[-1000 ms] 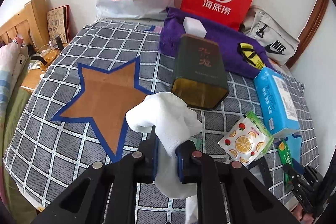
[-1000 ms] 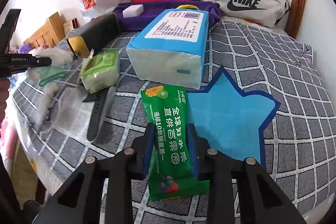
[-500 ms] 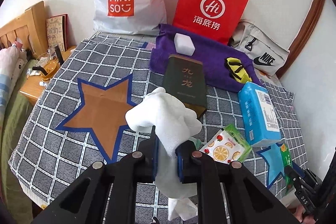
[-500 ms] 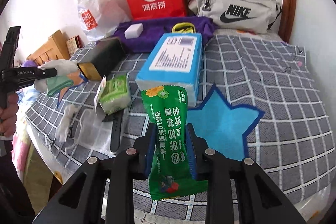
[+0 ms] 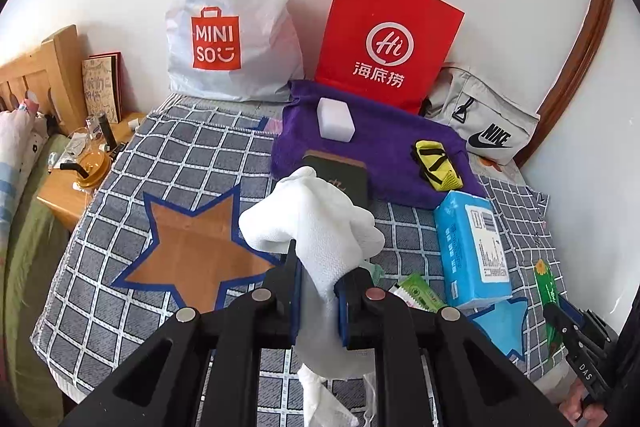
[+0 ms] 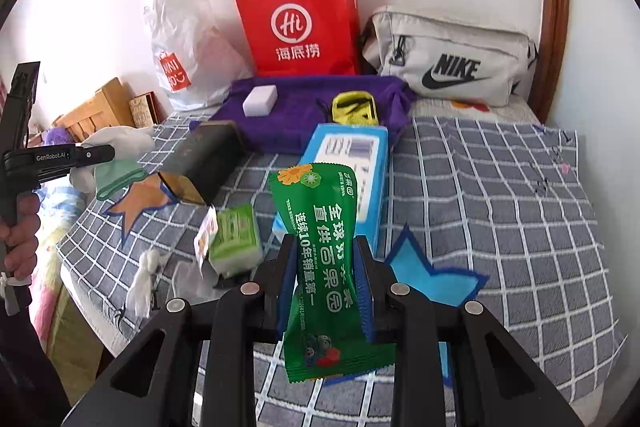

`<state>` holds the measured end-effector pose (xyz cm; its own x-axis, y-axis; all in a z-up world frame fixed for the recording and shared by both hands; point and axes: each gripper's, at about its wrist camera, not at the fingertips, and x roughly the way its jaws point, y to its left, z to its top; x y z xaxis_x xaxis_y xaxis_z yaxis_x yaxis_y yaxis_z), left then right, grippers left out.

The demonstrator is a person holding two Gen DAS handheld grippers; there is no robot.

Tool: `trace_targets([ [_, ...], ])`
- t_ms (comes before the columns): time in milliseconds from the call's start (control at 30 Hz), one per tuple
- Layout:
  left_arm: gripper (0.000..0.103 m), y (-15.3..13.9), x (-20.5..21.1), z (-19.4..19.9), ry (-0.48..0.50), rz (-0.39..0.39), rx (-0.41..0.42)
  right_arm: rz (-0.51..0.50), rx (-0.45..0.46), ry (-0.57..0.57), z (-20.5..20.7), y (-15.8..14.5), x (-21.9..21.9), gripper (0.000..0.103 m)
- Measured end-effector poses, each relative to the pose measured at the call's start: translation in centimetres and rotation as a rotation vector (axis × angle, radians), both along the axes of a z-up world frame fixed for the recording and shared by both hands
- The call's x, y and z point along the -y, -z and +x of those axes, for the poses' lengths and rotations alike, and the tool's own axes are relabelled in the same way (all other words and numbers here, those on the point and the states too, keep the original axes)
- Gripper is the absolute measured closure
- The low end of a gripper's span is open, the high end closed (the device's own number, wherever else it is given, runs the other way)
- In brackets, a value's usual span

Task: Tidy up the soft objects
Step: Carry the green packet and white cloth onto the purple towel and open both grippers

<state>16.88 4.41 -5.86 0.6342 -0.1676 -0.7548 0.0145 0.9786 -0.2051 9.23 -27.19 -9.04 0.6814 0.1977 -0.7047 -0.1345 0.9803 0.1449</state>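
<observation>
Both picks look done, so this is the carry stage. The left hand-held gripper point(image 5: 318, 301) pinches a fluffy white cloth point(image 5: 310, 223) above the checked bed cover point(image 5: 192, 143); the right hand-held gripper point(image 6: 325, 283) clamps a crinkly green snack packet point(image 6: 320, 247). My guess: next comes a drop, cloth onto the orange star patch point(image 5: 192, 251), packet onto the blue star patch point(image 6: 424, 275).

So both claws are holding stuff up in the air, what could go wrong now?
The floppy white cloth hangs loose below the left claw, so its tail might snag the small green tissue pack on the checked bedspread. The slippery green snack packet is pinched only at its middle by the right claw; it might slide out.
</observation>
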Motion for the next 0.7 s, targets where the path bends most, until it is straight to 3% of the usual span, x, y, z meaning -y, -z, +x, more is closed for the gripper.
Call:
trace_targets([
  [700, 0.089, -1.3, 0.4, 5.3, -0.004, -0.004, -0.015, 0.009, 0.058, 0.027, 7.4, -3.8, 0.6, 0.076],
])
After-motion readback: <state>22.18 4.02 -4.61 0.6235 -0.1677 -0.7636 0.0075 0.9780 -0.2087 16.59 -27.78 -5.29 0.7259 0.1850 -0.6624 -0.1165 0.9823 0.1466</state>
